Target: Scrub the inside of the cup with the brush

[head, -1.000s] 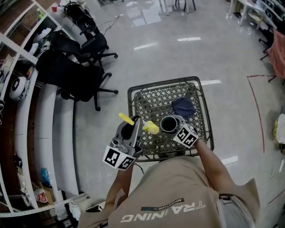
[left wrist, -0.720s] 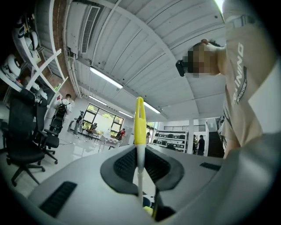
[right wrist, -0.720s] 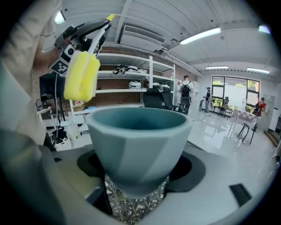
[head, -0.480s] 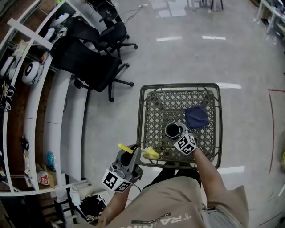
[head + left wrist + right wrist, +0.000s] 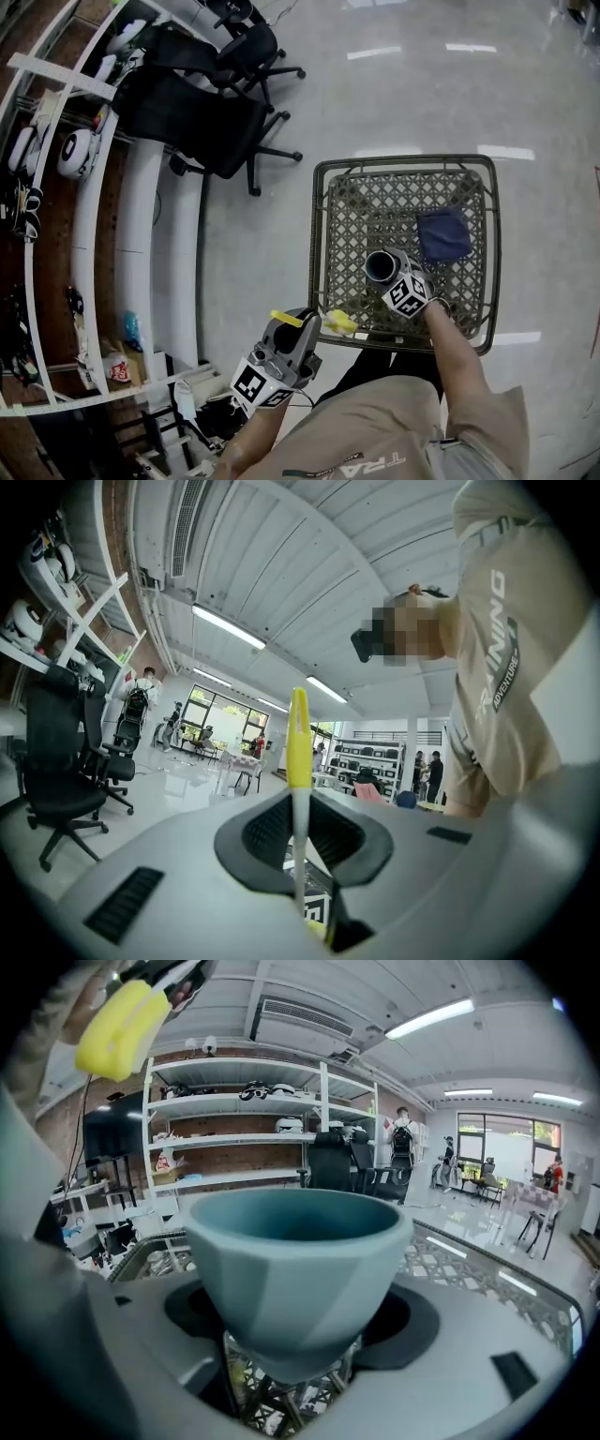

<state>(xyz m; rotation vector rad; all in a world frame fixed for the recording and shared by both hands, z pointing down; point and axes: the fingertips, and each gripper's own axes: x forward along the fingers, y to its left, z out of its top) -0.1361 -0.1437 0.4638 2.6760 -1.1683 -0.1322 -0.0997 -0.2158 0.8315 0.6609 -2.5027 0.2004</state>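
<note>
A teal cup (image 5: pixel 382 266) stands upright over the wire-mesh table (image 5: pixel 347 202), with my right gripper (image 5: pixel 391 278) shut on its lower part. In the right gripper view the cup (image 5: pixel 295 1260) fills the middle, its faceted base between the jaws of the right gripper (image 5: pixel 295 1365). My left gripper (image 5: pixel 306 325) is shut on a brush; its yellow handle (image 5: pixel 286 319) sticks out left and its yellow head (image 5: pixel 340 322) hangs at the table's near left corner, apart from the cup. The handle (image 5: pixel 298 738) rises between the left gripper's jaws. The brush head (image 5: pixel 122 1027) shows at upper left.
A dark blue cloth (image 5: pixel 442 234) lies on the mesh right of the cup. Black office chairs (image 5: pixel 211 117) stand on the shiny floor to the left, beside white shelves (image 5: pixel 89 216) with gear. The person's torso is right below the table's near edge.
The left gripper has drawn back toward the person with the brush, so the brush head is farther from the cup. The right gripper keeps the cup over the mesh.
</note>
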